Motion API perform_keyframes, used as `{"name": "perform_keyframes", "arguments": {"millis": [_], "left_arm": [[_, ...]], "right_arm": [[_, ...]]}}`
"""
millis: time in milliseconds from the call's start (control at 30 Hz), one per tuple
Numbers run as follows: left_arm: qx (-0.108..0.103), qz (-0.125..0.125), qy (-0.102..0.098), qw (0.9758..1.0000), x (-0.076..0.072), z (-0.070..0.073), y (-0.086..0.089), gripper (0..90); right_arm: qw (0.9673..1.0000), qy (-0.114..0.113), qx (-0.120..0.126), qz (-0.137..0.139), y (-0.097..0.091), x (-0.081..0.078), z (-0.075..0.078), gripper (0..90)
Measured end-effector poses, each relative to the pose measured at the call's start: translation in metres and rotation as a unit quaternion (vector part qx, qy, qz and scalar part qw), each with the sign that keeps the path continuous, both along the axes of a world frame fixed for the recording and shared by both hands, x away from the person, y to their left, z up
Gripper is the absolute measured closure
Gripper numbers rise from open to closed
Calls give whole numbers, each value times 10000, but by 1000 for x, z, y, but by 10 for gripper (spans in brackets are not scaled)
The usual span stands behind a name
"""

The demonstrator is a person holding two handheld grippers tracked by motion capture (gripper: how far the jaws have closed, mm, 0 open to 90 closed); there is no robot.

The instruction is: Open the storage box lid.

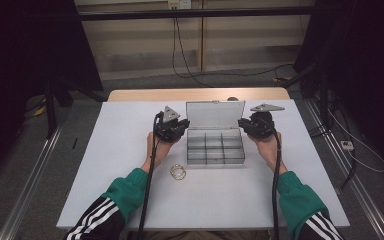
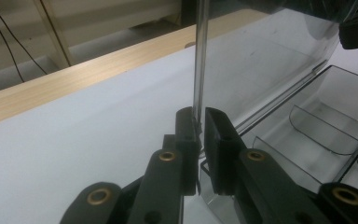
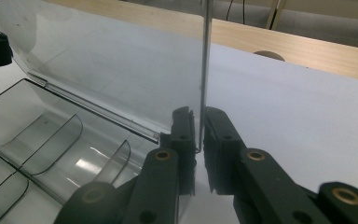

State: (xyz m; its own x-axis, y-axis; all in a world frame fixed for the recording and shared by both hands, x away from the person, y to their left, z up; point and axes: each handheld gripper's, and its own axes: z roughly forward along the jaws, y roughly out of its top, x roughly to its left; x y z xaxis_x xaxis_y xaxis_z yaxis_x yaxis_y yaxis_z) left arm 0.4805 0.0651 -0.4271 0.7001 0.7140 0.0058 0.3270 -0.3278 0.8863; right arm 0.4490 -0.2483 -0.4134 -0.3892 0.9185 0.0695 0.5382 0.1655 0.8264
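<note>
**Both grippers pinch the lid's side edges**

High view: the clear box [image 1: 215, 148] sits mid-table, its lid [image 1: 215, 115] standing upright along the far side, long axis running left to right. The left gripper [image 1: 185, 126] is at the lid's left edge, the right gripper [image 1: 241, 123] at its right edge, each equally close to its own end. A ring [image 1: 179, 172] lies on the table [image 1: 130, 150] near-left of the box, well apart from both hands. There's open tabletop on every side, and the wooden strip [image 1: 130, 94] runs behind.

Left gripper view: jaws clenched on the lid's [image 2: 261, 60] thin edge, which rises straight up between the pads [image 2: 186, 126]. Compartments [image 2: 326, 126] lie off to the right.

Right gripper view: same story, mirrored. The jaws are closed on the lid [image 3: 121, 60] edge, with the pads [image 3: 214, 128] either side and the tray's dividers [image 3: 65, 135] to the left.

My read: the lid swings on its far hinge line, so both hands must travel together, toward the near side to close it, with nothing in the way.
</note>
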Motion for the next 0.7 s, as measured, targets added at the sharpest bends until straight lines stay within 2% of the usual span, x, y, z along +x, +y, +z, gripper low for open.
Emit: {"name": "perform_keyframes", "arguments": {"millis": [267, 533, 700], "left_arm": [[94, 50, 41, 9999, 2, -5, -2, 850], [179, 66, -48, 9998, 2, -5, -3, 838], [188, 60, -59, 9998, 2, -4, -1, 823]], "right_arm": [[9999, 22, -50, -95, 2, 2, -5, 849], [9998, 34, -120, -167, 3, 3, -6, 862], [9993, 89, -269, -227, 5, 5, -10, 864]]}}
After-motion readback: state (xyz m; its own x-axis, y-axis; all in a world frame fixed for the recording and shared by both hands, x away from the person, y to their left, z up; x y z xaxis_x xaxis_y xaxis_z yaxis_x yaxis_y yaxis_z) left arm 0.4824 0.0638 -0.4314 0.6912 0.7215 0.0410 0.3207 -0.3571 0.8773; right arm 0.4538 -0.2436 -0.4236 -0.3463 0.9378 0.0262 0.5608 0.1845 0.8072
